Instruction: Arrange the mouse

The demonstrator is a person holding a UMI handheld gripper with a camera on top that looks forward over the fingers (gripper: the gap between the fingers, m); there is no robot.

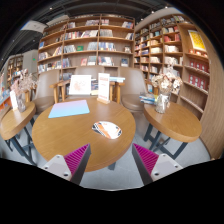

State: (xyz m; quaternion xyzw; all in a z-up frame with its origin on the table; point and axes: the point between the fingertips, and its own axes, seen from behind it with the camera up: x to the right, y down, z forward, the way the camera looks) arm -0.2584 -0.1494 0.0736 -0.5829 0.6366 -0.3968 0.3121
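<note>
The tongs (110,160) stand open, with nothing between the two magenta pads (76,156), and they hang above the near edge of the round wooden table (60,135). The mouse (103,128) lies on a pale oval mouse mat (110,130), straight ahead of the tongs and almost on their middle line, well beyond the fingertips. Its long axis seems to run slightly across, but this is too small to tell surely. The reach, I judge, is forward and down.
</note>
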